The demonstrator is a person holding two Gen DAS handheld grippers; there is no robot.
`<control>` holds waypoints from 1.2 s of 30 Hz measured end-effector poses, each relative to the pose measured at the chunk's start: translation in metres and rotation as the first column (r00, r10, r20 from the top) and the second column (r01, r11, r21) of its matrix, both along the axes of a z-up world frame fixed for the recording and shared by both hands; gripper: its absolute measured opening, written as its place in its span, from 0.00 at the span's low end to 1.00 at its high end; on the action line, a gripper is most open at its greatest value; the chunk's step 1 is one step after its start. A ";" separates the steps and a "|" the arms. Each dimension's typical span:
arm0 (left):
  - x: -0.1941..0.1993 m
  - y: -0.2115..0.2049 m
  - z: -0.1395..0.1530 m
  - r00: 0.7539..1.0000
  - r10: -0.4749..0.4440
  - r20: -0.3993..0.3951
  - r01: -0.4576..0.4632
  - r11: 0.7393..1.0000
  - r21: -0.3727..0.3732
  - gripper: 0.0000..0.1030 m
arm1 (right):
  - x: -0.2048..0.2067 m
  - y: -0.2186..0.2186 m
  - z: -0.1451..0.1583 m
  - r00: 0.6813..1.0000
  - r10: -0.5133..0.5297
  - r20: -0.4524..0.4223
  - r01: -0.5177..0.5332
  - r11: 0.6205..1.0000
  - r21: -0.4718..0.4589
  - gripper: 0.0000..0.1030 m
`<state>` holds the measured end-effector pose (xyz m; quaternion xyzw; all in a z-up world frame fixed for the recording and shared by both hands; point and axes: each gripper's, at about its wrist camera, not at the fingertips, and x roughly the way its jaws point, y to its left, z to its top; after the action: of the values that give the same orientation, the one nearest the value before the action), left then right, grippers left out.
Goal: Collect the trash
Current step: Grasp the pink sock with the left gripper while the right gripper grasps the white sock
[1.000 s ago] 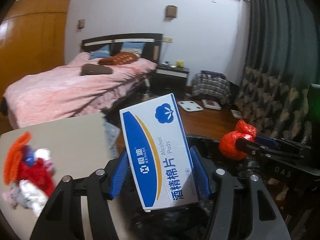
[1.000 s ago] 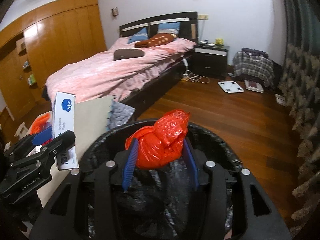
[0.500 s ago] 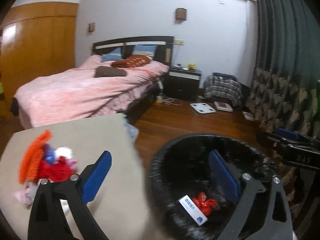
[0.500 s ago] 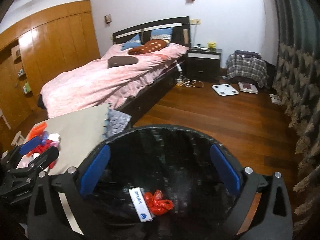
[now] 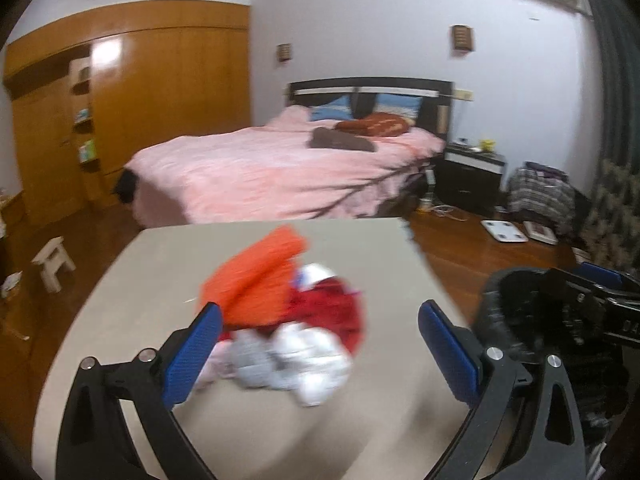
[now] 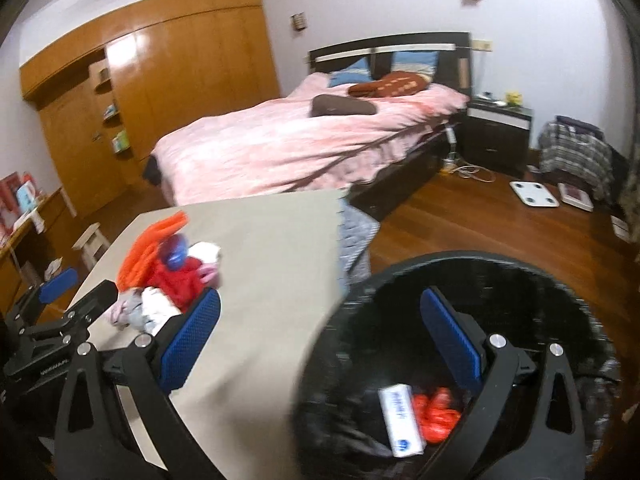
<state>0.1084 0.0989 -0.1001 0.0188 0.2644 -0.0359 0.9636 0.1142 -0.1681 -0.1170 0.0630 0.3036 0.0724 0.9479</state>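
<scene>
**Trash pile next, both fingers empty**

Trash pile (image 5: 288, 320) sits toward the left edge of the worktop (image 5: 360, 420), a blurred heap of orange, red and white scraps. My left gripper (image 5: 320, 352) faces it with fingers spread wide and nothing between them. To the right, off the worktop's edge, the bin (image 6: 560, 304) already holds a white box (image 6: 400, 420) and a red bag (image 6: 438, 412); my right gripper (image 6: 320, 344) straddles its rim, fingers wide, empty. I judge this the return for another piece: I must single out one scrap before closing.

matt tabletop, glossy floor
matt beige table (image 5: 360, 420); polished wood floor (image 6: 500, 232); shiny crumpled black bin liner (image 6: 560, 308); glossy red plastic bag (image 6: 438, 412).
</scene>
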 end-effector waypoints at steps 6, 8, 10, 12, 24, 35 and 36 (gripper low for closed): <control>0.007 0.054 -0.019 0.991 0.125 -0.036 -0.124 0.992 0.026 0.92 | 0.016 0.051 -0.015 0.996 0.085 -0.014 -0.085 0.996 -0.001 0.94; 0.012 0.068 -0.027 0.986 0.157 -0.058 -0.156 0.987 0.030 0.90 | 0.020 0.066 -0.021 0.993 0.117 -0.025 -0.117 0.993 -0.003 0.94; 0.015 0.078 -0.036 0.981 0.179 -0.076 -0.177 0.984 0.035 0.88 | 0.025 0.082 -0.028 0.989 0.144 -0.034 -0.144 0.990 -0.006 0.94; 0.019 0.088 -0.047 0.976 0.194 -0.102 -0.191 0.981 0.044 0.87 | 0.028 0.094 -0.033 0.985 0.165 -0.043 -0.165 0.986 -0.008 0.93; 0.040 0.104 -0.085 0.954 0.157 -0.257 -0.169 0.985 -0.025 0.55 | 0.042 0.126 -0.058 0.972 0.210 -0.102 -0.214 0.976 -0.029 0.79; 0.028 0.110 -0.078 0.963 0.116 -0.244 -0.142 0.986 -0.090 0.28 | 0.040 0.148 -0.062 0.959 0.259 -0.114 -0.264 0.964 -0.032 0.74; 0.026 0.111 -0.075 0.964 0.122 -0.238 -0.147 0.985 -0.089 0.27 | 0.039 0.151 -0.062 0.958 0.264 -0.117 -0.269 0.963 -0.030 0.73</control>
<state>0.1345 0.2099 -0.1749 -0.0545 0.3733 0.0137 0.9260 0.1534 -0.0176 -0.1793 0.0039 0.3633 0.1887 0.9123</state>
